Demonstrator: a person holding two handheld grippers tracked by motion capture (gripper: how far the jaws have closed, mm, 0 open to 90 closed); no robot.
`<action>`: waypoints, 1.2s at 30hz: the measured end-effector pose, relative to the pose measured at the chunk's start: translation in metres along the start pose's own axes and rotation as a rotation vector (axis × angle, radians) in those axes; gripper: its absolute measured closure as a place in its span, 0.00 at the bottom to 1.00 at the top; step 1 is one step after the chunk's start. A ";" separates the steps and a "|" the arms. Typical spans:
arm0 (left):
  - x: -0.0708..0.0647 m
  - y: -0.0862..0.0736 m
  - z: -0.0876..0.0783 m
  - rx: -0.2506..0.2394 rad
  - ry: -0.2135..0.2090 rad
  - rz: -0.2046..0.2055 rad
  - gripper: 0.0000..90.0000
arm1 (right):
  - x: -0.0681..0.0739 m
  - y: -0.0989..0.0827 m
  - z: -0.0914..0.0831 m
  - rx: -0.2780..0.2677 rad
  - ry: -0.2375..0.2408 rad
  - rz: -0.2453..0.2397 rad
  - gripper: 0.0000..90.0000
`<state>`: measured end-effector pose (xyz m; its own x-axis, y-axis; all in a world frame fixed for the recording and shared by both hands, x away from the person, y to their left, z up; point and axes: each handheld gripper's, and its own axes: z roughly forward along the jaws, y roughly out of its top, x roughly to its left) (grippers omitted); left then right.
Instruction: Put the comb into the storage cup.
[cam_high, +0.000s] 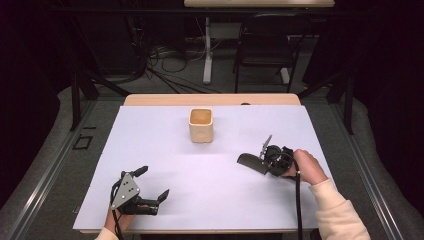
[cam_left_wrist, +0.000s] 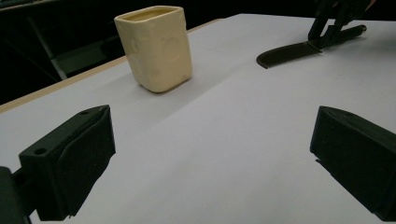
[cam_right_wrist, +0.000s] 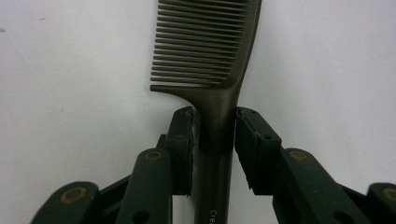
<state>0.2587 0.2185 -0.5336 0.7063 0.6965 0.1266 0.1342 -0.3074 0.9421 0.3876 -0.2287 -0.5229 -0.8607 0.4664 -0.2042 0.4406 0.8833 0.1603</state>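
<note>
A dark comb (cam_high: 250, 163) (cam_right_wrist: 210, 42) lies flat on the white sheet at the right, its teeth end pointing toward the middle. My right gripper (cam_high: 265, 156) (cam_right_wrist: 217, 135) is shut on the comb's handle, one pad pressed against each side. It also appears far off in the left gripper view, the right gripper (cam_left_wrist: 327, 32) standing over the comb (cam_left_wrist: 285, 52). A cream square cup (cam_high: 201, 125) (cam_left_wrist: 156, 46) stands upright at the far middle. My left gripper (cam_high: 153, 182) (cam_left_wrist: 210, 158) rests near the front left edge, open wide, with nothing between its fingers.
The white sheet (cam_high: 165, 150) covers a wooden table whose far edge (cam_high: 210, 99) shows bare. Beyond it, a black chair (cam_high: 265, 45), a white table leg (cam_high: 207, 50) and cables (cam_high: 165, 65) are on the floor. Dark surroundings flank both sides.
</note>
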 end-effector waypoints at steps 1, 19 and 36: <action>0.000 0.000 0.000 -0.002 0.000 -0.005 0.00 | 0.000 0.001 0.001 0.015 -0.011 0.004 0.77; 0.000 -0.001 0.001 0.012 -0.004 -0.007 0.00 | -0.004 -0.003 -0.001 -0.019 -0.005 0.069 0.80; 0.000 -0.001 0.001 0.014 0.002 -0.006 0.00 | -0.009 -0.012 -0.027 -0.139 0.022 0.140 0.80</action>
<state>0.2595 0.2185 -0.5346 0.7040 0.6997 0.1216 0.1482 -0.3122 0.9384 0.3830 -0.2445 -0.4966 -0.7997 0.5816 -0.1493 0.5182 0.7941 0.3175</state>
